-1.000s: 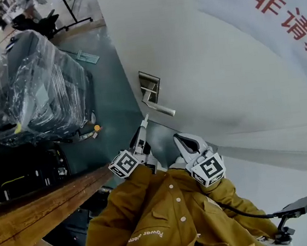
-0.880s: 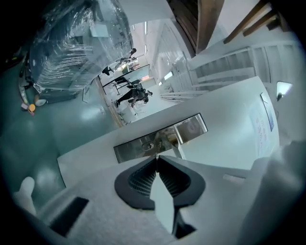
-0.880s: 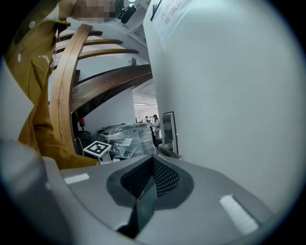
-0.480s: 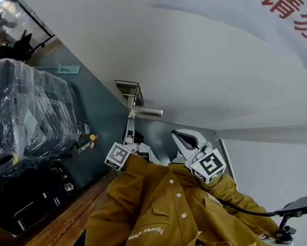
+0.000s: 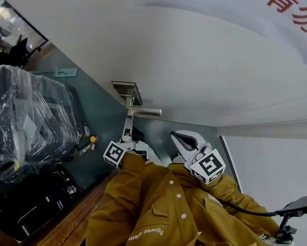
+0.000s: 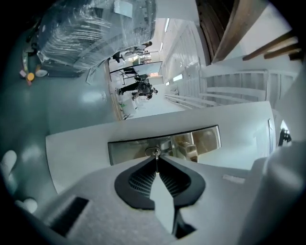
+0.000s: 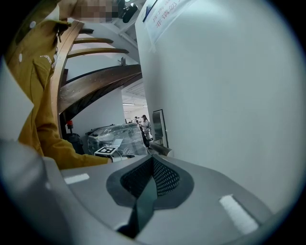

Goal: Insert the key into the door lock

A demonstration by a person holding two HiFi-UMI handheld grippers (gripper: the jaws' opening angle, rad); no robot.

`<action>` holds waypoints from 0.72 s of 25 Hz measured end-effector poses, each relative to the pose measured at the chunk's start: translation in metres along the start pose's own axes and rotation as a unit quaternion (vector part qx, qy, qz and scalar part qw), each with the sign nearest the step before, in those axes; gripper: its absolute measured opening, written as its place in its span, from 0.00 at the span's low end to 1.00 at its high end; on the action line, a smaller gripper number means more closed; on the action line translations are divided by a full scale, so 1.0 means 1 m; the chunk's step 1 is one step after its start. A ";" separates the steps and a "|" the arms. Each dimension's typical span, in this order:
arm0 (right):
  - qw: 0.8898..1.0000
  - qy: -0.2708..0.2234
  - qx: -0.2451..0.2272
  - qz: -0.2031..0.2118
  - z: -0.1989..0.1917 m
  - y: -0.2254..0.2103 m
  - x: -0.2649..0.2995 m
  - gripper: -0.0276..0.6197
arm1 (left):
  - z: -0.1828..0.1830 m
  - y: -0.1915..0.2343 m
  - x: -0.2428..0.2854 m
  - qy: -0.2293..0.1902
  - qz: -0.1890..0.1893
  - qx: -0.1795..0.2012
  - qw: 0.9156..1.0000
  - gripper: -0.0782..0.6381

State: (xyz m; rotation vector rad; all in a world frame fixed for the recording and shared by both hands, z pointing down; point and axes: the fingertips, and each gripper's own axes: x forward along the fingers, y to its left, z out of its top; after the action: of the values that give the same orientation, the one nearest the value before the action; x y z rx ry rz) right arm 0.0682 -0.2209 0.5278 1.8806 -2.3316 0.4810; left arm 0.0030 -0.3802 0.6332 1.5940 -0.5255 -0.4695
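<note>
Two grippers: left gripper (image 5: 127,127), right gripper (image 7: 152,159); one key (image 6: 156,159); one lock plate (image 6: 134,149); one door handle (image 5: 147,113).

Bright, diffuse indoor light; faint shadows. Heavy fisheye bending, dark corners in both gripper views. Mirror reflections on lock plate (image 6: 129,149).

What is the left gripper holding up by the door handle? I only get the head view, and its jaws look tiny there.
Observer: In the left gripper view, the left gripper has its jaws shut on a thin key.
Operator: Is the key at the lock?
Observer: Its tip meets the keyhole in the metal lock plate; I cannot tell how deep it sits.
Operator: And the right gripper?
Observer: The right gripper is shut with nothing between its jaws, pointing along the door towards the handle.
</note>
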 end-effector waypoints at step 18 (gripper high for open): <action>1.000 0.006 -0.008 0.017 -0.001 0.009 0.006 0.05 | 0.003 0.012 0.010 0.061 0.061 0.183 0.979 0.30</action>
State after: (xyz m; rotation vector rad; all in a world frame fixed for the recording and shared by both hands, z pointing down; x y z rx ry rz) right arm 0.0577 -0.2245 0.5289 1.8296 -2.3570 0.4748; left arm 0.0082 -0.3896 0.6454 1.9152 -0.6389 -0.1857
